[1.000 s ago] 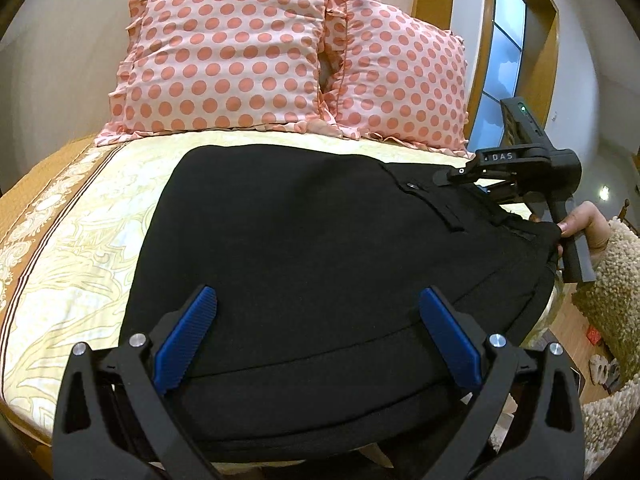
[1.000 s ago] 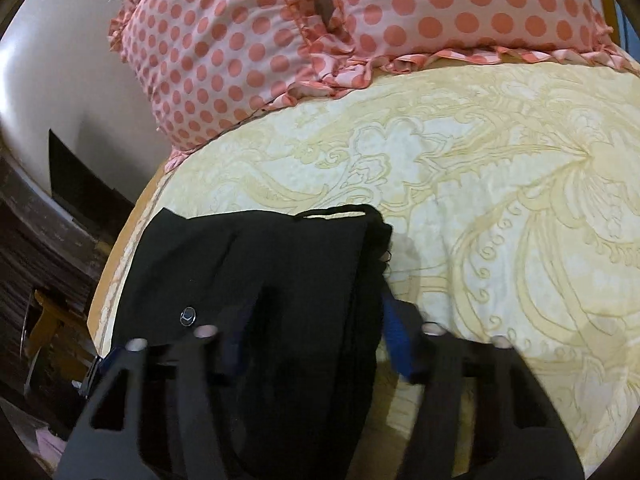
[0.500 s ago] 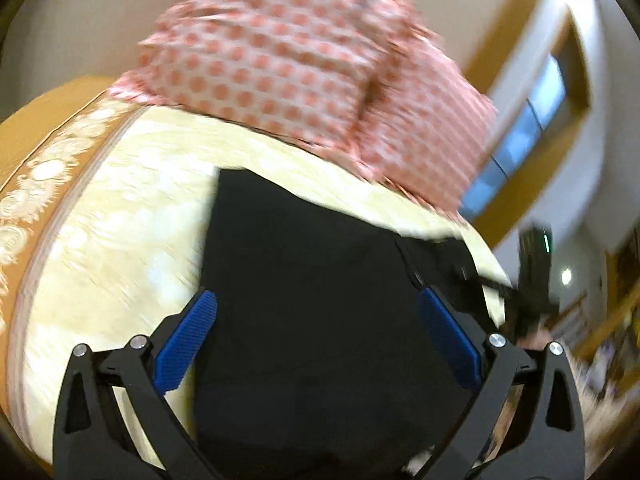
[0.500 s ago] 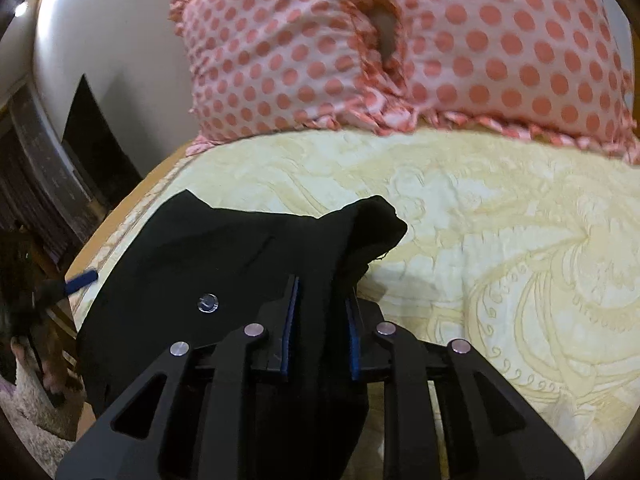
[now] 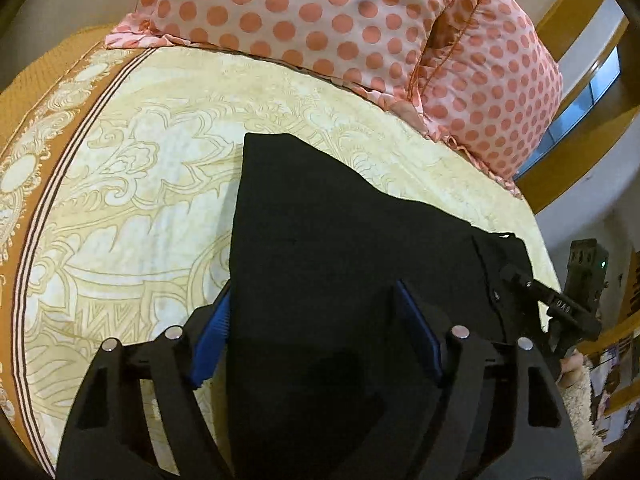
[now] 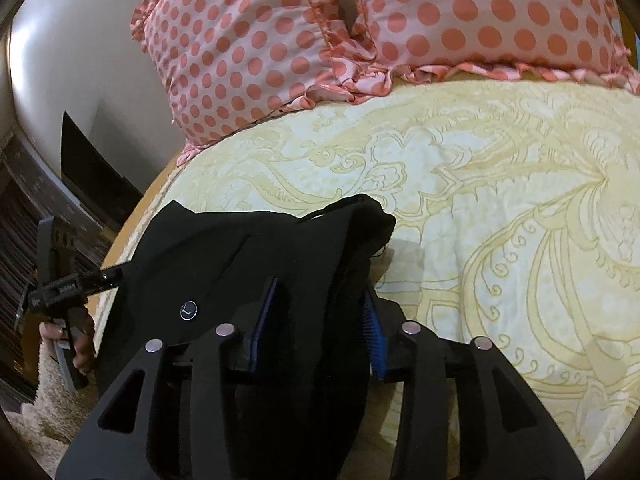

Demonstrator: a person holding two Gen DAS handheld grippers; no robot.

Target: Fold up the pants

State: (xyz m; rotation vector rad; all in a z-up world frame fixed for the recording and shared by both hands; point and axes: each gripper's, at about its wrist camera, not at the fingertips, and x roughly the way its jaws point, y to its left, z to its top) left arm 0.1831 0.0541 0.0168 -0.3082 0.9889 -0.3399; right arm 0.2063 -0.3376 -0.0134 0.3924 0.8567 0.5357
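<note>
Black pants (image 5: 340, 240) lie folded on the cream patterned bedspread (image 5: 140, 200). My left gripper (image 5: 316, 336) straddles the near edge of the fabric with its blue pads (image 5: 212, 332) wide apart. My right gripper (image 6: 316, 320) has its blue pads (image 6: 262, 320) on either side of the bunched waistband end of the pants (image 6: 248, 256), partly apart, near a metal button (image 6: 188, 310). The right gripper also shows in the left wrist view (image 5: 520, 292) at the far right of the pants. The left gripper shows in the right wrist view (image 6: 112, 274) at the left edge.
Two pink polka-dot pillows (image 5: 320, 12) (image 6: 360, 32) lie at the head of the bed. An orange border (image 5: 24, 92) runs along the bed's left edge. A wooden window frame (image 5: 572, 12) stands at the right. A fluffy cream rug (image 6: 52, 400) lies on the floor.
My left gripper swung over the pants and its pads came closer together around the fabric edge. My right gripper, shut tight on the waistband half a second ago, has opened partly.
</note>
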